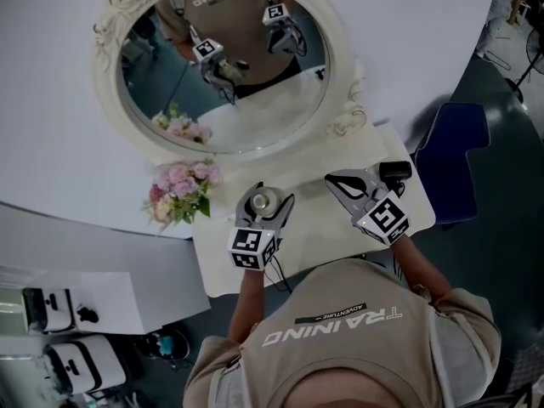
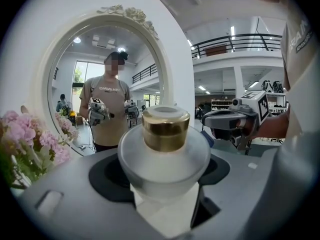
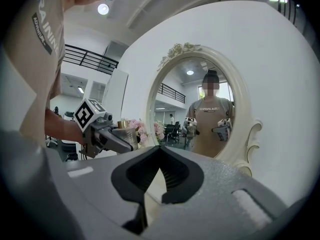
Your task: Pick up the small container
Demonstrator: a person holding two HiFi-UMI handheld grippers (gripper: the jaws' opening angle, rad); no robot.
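White wall [image 1: 51, 100] behind, big oval mirror [image 1: 223, 62] in a cream carved frame leaning against it. Cream tabletop [image 1: 319, 232] below the mirror, person in a tan shirt [image 1: 340, 330] at its near edge. Pink flower bunch [image 1: 180, 192] just off the tabletop's far-left corner. 2 grippers over the tabletop, well apart. Left gripper [image 1: 269, 202] over the left half, jaws clamped on the small container [image 2: 165, 149]: frosted round bottle, gold cap, upright, 1 jaw on each side. Can't tell if it touches the tabletop. Right gripper [image 1: 336, 182] over the right half, jaws shut tip to tip, pointing toward the mirror. Small black item [image 1: 395, 172] at the far-right corner, just beside the right gripper.
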